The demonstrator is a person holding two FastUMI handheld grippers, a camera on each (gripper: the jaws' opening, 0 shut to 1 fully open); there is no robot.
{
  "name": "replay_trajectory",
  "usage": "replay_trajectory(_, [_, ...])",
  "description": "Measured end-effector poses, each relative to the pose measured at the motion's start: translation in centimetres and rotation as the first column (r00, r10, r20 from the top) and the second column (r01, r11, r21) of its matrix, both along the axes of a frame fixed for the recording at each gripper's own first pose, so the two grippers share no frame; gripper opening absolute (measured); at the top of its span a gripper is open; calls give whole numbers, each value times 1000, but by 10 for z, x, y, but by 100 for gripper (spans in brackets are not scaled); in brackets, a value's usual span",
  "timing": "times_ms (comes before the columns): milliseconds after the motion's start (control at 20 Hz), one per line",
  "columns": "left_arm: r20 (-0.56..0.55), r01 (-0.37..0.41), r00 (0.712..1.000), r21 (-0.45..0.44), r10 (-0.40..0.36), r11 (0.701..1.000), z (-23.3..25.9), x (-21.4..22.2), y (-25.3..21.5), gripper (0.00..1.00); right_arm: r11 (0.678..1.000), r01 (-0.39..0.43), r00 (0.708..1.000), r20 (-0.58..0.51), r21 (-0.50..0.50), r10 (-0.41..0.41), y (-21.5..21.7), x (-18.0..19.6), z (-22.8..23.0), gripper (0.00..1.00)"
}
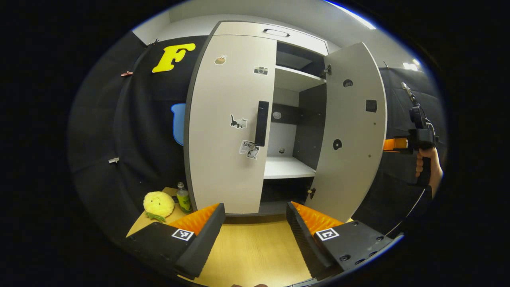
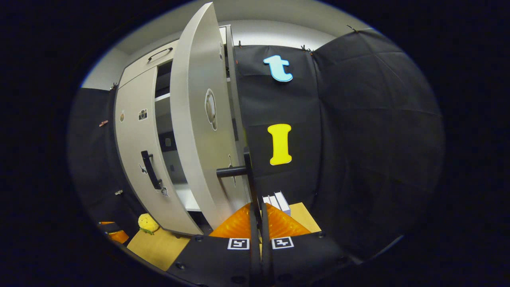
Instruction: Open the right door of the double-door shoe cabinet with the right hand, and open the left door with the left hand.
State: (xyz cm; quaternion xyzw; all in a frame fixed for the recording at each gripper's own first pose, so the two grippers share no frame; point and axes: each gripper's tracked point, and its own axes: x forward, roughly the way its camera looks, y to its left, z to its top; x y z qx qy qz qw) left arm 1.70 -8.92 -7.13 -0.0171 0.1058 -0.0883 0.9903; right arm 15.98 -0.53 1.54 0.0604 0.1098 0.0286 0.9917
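Note:
The shoe cabinet (image 1: 247, 30) stands at the back of a wooden table. Its left door (image 1: 229, 131) is closed, with a black handle (image 1: 261, 123) near its inner edge. My left gripper (image 1: 255, 223) is open low in front of that door, well short of the handle, with nothing between its fingers. The right door (image 1: 352, 131) is swung open and shows the white shelves (image 1: 289, 167). In the right gripper view this right door (image 2: 195, 131) is seen nearly edge-on. My right gripper (image 2: 259, 209) is shut on its black handle (image 2: 248, 175). The left door's handle (image 2: 151, 169) shows farther left.
A yellow plush toy (image 1: 158, 204) and a green bottle (image 1: 183, 198) stand on the table (image 1: 255, 251) left of the cabinet. White boxes (image 2: 277, 202) lie to the cabinet's right. A hand (image 1: 428, 167) holds the right gripper (image 1: 418, 135) beside the open door.

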Motion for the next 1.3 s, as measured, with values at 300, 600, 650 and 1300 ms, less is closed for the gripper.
replay_trajectory(300, [15, 25, 1000, -35, -25, 999, 8, 3, -30, 95, 999, -39, 999, 23, 10, 39, -5, -13, 2, 7])
replay_trajectory(600, [22, 24, 999, -31, -23, 999, 10, -1, -16, 95, 999, 38, 999, 22, 22, -39, -26, -42, 0, 8])
replay_trajectory(650, [26, 24, 999, -30, -23, 999, 11, -2, -12, 95, 998, 58, 998, 30, 19, -58, -26, -51, 3, 5])
replay_trajectory(1300, [88, 55, 995, -2, -55, 998, 23, -23, 68, 95, 989, 137, 977, 171, -52, -126, 89, -134, 12, 75])
